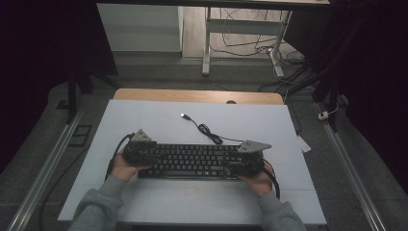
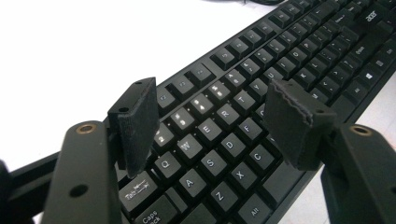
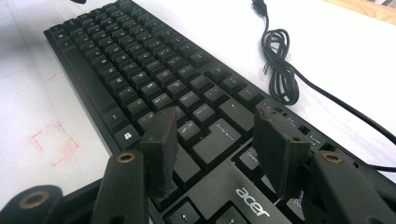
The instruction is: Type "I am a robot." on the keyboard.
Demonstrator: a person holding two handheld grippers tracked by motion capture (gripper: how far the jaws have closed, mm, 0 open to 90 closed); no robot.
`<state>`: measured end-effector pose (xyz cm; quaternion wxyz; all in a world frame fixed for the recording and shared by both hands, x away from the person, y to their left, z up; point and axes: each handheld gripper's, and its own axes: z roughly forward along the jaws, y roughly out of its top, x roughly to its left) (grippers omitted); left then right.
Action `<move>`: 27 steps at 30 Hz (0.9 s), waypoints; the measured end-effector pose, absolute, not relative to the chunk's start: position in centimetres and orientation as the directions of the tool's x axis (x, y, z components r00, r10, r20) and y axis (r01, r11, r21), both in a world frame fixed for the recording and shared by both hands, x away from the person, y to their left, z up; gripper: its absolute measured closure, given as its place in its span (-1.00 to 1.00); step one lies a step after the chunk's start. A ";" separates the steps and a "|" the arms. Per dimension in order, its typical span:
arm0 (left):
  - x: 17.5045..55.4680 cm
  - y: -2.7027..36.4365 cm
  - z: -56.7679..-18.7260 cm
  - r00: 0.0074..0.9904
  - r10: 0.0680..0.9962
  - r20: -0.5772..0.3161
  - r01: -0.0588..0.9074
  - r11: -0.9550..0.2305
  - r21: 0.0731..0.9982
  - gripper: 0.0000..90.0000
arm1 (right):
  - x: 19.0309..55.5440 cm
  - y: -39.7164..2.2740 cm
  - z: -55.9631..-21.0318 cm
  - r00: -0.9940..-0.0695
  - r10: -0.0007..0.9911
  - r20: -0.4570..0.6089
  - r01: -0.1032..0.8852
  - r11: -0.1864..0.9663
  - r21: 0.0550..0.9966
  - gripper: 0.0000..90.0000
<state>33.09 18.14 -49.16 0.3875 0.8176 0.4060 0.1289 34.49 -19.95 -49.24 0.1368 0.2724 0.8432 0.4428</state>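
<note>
Showing close up, keyboard [image 3: 154, 88] "acer" logo [image 3: 252, 201].

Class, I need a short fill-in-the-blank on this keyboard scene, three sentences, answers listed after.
1. Both tools hover over a black ____.
2. The left tool has its jaws ____ above the letter keys.
3. The logo near the right tool reads ____.

Missing words: keyboard; open; acer

Black keyboard [image 1: 192, 161], white legends; black cable [image 1: 208, 131]; white table [image 1: 144, 120], faint red square mark [image 3: 53, 142]; grey sleeves [image 1: 96, 204].
</note>
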 end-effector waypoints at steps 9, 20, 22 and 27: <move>32.7 17.4 -48.7 0.664 0.737 -0.128 0.550 -0.365 0.751 -0.14 | 34.5 -19.9 -49.2 -0.813 0.582 0.003 0.337 0.466 0.818 0.13; 32.3 15.8 -49.0 0.722 0.676 -0.150 0.539 -0.413 0.734 0.18 | 34.5 -19.8 -49.3 -0.817 0.577 0.009 0.340 0.468 0.816 0.13; 32.2 15.5 -49.1 0.737 0.659 -0.150 0.534 -0.432 0.727 0.31 | 34.5 -19.8 -49.4 -0.817 0.576 0.007 0.339 0.471 0.814 0.13; 32.2 14.8 -49.6 0.755 0.639 -0.146 0.532 -0.469 0.705 0.63 | 34.6 -19.8 -49.4 -0.817 0.576 0.004 0.338 0.474 0.813 0.12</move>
